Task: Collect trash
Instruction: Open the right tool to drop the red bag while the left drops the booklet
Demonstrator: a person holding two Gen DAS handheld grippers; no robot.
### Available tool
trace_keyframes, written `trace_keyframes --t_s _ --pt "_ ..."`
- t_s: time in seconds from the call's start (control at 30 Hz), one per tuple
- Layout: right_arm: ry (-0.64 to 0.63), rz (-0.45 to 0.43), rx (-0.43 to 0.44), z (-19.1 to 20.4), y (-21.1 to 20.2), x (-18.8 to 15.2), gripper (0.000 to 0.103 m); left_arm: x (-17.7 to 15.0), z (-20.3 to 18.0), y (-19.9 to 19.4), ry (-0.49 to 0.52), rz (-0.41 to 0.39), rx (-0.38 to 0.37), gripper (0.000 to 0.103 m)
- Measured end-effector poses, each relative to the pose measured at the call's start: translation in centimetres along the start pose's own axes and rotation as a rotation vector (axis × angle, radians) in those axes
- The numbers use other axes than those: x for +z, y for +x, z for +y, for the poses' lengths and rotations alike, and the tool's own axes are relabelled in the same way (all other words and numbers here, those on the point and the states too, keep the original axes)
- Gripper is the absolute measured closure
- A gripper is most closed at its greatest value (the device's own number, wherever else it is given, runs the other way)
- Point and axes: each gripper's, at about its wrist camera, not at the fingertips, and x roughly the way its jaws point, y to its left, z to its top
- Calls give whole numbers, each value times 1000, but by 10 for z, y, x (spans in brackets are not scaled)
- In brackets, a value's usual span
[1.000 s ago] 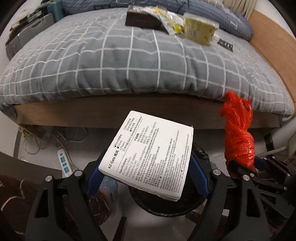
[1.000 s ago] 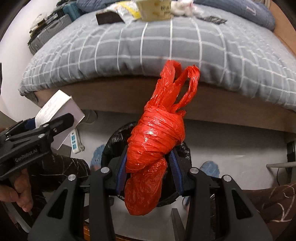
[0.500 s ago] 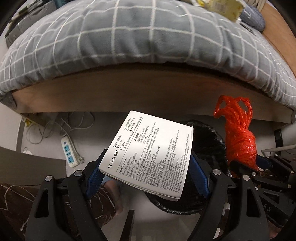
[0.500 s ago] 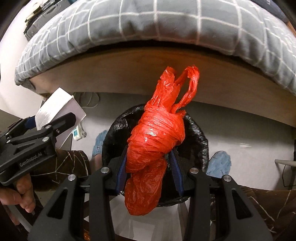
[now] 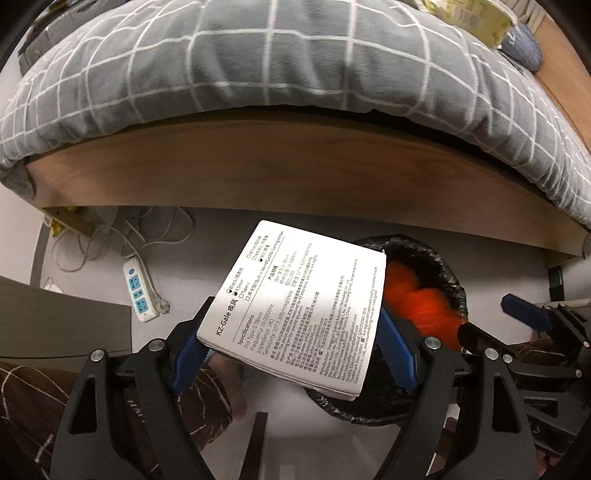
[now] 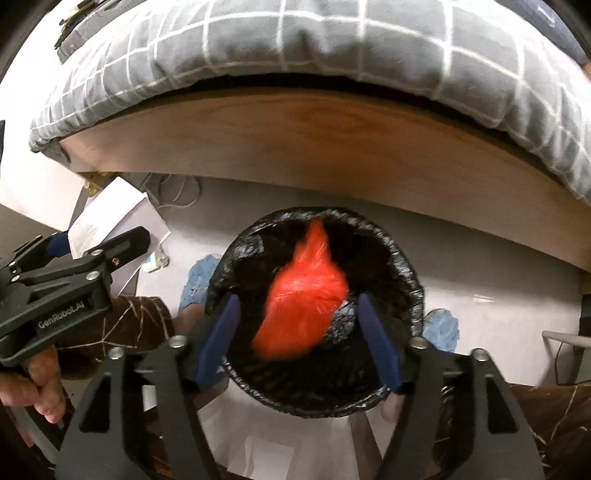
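My left gripper [image 5: 291, 354] is shut on a white printed box [image 5: 299, 306], held above the left rim of the black-lined trash bin [image 5: 452, 280]. In the right wrist view the box [image 6: 114, 218] shows at the left between the other gripper's fingers. My right gripper [image 6: 297, 332] hangs over the bin [image 6: 406, 266] with its jaws opening. The knotted red plastic bag [image 6: 304, 299] is blurred and free of the blue pads, dropping into the bin. From the left wrist view the red bag [image 5: 424, 295] shows inside the bin behind the box.
The bed with a grey checked duvet [image 5: 258, 66] and wooden frame [image 5: 258, 170] overhangs the floor behind the bin. A white power strip [image 5: 138, 290] and cables lie on the floor at the left. Yellow packaging [image 5: 476, 18] lies on the bed. The person's blue slippers [image 6: 441, 328] flank the bin.
Both grippers dropped lower toward the bin. The right gripper's jaws spread and let go of the red bag, which now falls into the bin. The left still holds the box.
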Motion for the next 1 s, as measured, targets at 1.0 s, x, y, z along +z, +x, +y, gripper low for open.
trace_keyframes --t_s 1.0 --pt "194 -122 -199 -116 -38 -24 8 -2 -110 11 159 -1 -33 6"
